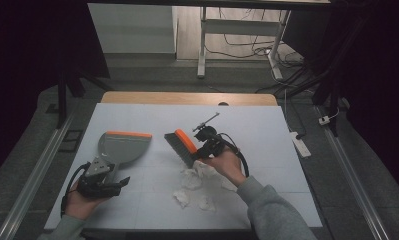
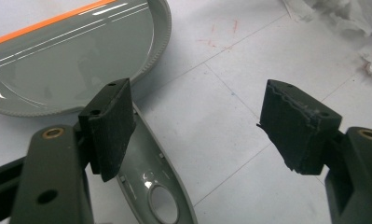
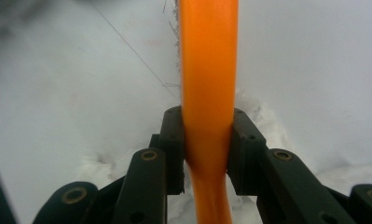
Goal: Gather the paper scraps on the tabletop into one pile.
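Observation:
A grey dustpan (image 1: 124, 146) with an orange lip lies on the white table (image 1: 267, 135), left of centre. Its handle (image 2: 161, 186) runs under my left gripper (image 1: 116, 181), whose jaws stand wide apart. In the left gripper view the handle passes beside the left pad (image 2: 110, 128) of my left gripper (image 2: 197, 128), and nothing is pressed between the pads. My right gripper (image 1: 199, 152) is shut on the orange handle (image 3: 208, 70) of a brush (image 1: 181, 145) with grey bristles. The brush is held tilted just above crumpled white tissue (image 1: 192, 179). My right gripper (image 3: 207, 140) clamps the handle from both sides.
More tissue wads (image 1: 183, 197) lie toward the front edge of the table, near the person's right forearm (image 1: 269, 210). Tissue (image 2: 347, 14) also shows at the top right of the left gripper view. A power strip (image 1: 301, 144) lies on the floor to the right.

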{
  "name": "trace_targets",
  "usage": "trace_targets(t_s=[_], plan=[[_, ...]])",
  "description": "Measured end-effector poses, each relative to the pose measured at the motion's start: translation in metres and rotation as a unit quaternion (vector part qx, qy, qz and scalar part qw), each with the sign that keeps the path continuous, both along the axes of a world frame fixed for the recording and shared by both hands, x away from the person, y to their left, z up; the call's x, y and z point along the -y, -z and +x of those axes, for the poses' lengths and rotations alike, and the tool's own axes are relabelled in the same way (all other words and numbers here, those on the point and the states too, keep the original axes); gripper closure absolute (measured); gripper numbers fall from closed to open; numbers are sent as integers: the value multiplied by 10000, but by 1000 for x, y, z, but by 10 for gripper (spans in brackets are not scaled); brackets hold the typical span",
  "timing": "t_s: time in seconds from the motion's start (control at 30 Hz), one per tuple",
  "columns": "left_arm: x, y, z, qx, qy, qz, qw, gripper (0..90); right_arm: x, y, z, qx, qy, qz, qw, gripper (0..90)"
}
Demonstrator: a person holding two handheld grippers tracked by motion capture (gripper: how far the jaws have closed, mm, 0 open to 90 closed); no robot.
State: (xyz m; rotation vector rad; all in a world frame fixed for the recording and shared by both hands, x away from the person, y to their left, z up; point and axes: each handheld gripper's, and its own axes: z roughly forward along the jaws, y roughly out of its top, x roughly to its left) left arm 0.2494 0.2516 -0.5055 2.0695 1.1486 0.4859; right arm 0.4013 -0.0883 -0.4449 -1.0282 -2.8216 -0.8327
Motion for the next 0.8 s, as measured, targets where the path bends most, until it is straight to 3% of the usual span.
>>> trace_targets(t_s=[0.2,0.27,0.33,0.5,0.63,0.8], plan=[[-1,-1,0,13,-36,-30,10000,266,14,-43,-23,400,-269,453,9978,706],[-1,-1,0,16,-48,-31,10000,266,14,-51,-32,497,-410,424,9970,706],[-2,-1,0,8,-46,-31,10000,266,11,-53,-41,451,-526,434,9966,706],[-3,-1,-1,23,-76,-32,10000,266,-3,-35,-68,126,-1134,92,9934,706],[-3,0,0,1,-59,-19,10000,266,-15,-13,-91,-150,-1625,-222,9863,706],[-1,-1,-1,4,-39,2,10000,265,-27,11,-100,-375,-1868,-651,9795,706]])
